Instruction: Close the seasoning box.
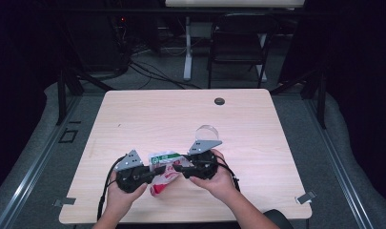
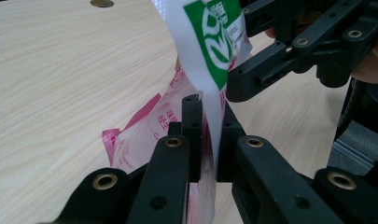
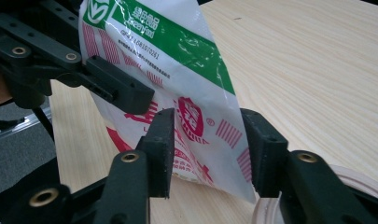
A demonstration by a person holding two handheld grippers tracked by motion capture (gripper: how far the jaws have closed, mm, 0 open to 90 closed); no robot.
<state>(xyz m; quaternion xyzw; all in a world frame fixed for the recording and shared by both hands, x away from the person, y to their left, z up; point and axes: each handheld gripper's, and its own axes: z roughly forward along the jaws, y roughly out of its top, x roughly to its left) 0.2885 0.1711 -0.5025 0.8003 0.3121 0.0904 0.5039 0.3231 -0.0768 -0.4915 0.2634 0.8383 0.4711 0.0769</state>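
The bag point(image 1: 163, 168) is hanging pinched in the left gripper point(image 2: 206, 135); the right gripper point(image 3: 207, 154) is standing wide around it.

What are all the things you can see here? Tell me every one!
plastic bag: one, white with green and red print, held up over the near part of the table between both grippers
tape roll: one, clear, on the table beyond the right gripper
table: one, light wood, with a dark round hole near its far edge
folding chair: one, black, on the floor behind the table
left gripper: one, black, jaws shut on the bag's edge
right gripper: one, black, jaws apart on either side of the bag
hands: two, each holding a gripper, at the near edge
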